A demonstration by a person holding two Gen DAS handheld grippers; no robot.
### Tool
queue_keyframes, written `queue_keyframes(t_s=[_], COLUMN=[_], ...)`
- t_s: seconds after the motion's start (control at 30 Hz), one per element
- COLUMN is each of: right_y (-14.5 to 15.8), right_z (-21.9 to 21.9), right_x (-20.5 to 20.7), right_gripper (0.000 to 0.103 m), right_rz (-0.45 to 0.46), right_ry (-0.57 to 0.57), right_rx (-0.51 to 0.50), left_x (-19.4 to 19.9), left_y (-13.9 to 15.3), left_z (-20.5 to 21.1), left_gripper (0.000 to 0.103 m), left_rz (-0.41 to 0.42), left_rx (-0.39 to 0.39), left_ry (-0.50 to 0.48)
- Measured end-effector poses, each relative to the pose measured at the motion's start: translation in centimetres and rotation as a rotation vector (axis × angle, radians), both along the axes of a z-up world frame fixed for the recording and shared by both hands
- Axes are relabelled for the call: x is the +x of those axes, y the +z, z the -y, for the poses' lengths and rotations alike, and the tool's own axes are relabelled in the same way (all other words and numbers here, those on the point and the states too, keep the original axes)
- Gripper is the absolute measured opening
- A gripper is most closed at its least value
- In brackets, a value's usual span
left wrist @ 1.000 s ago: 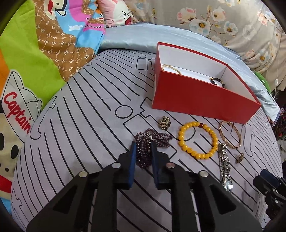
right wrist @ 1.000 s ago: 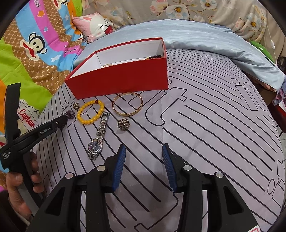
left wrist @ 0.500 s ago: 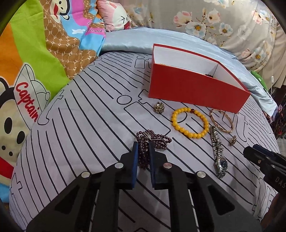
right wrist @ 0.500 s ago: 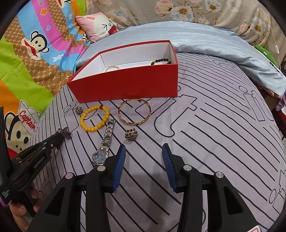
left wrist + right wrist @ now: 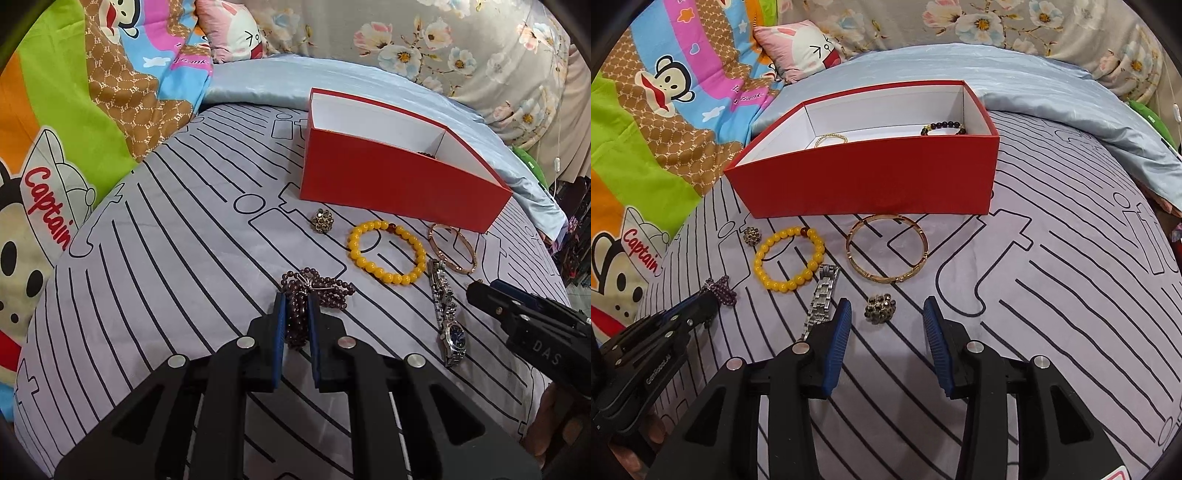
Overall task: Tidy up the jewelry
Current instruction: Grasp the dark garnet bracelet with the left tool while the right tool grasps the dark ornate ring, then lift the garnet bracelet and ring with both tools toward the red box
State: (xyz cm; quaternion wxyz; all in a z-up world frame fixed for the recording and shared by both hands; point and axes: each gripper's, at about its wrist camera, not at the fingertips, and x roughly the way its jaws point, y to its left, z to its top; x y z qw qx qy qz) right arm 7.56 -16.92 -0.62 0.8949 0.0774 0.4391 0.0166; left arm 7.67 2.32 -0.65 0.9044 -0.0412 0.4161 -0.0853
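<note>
My left gripper [image 5: 296, 297] is shut on a purple bead strand [image 5: 321, 290] lying on the striped grey bedspread. My right gripper [image 5: 886, 306] points down at a dark cluster ornament [image 5: 880, 313]. The ornament sits between its blue pads [image 5: 842, 332], untouched, and the jaws are closing. A yellow bead bracelet [image 5: 786, 287], a gold bangle [image 5: 875, 276], a silver watch [image 5: 822, 299] and a second cluster ornament [image 5: 750, 235] lie in front of the red box [image 5: 871, 177]. Inside the box are a gold chain [image 5: 831, 138] and a dark bead bracelet [image 5: 943, 125].
The bedspread [image 5: 1052, 295] curves down to the right. A cartoon blanket [image 5: 55, 147] and a pink pillow [image 5: 232, 33] lie at the left and back, with a pale blue quilt [image 5: 1034, 88] behind the box. A hand [image 5: 635, 443] holds the left gripper's handle.
The left jaws have narrowed onto the purple beads. The right gripper has moved forward until the dark cluster ornament lies between its jaws, which have drawn in slightly.
</note>
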Motion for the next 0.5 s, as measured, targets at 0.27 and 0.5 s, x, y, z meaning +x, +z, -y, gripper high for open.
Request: queue_keyframes(t_s=[0.27, 0.5], right_y=[-0.33, -0.39], right_z=[-0.11, 0.04], right_x=[0.62, 0.56], right_gripper=[0.024, 0.014], right_rz=[0.005, 0.006], right_ry=[0.005, 0.003], right_rx=[-0.017, -0.009], left_x=[0.05, 0.05], left_y=[-0.07, -0.12], left_z=[-0.22, -0.26], left_gripper=[0.011, 0.011], left_rz=[-0.003, -0.003], left_rx=[-0.023, -0.028], left_ry=[-0.006, -0.009])
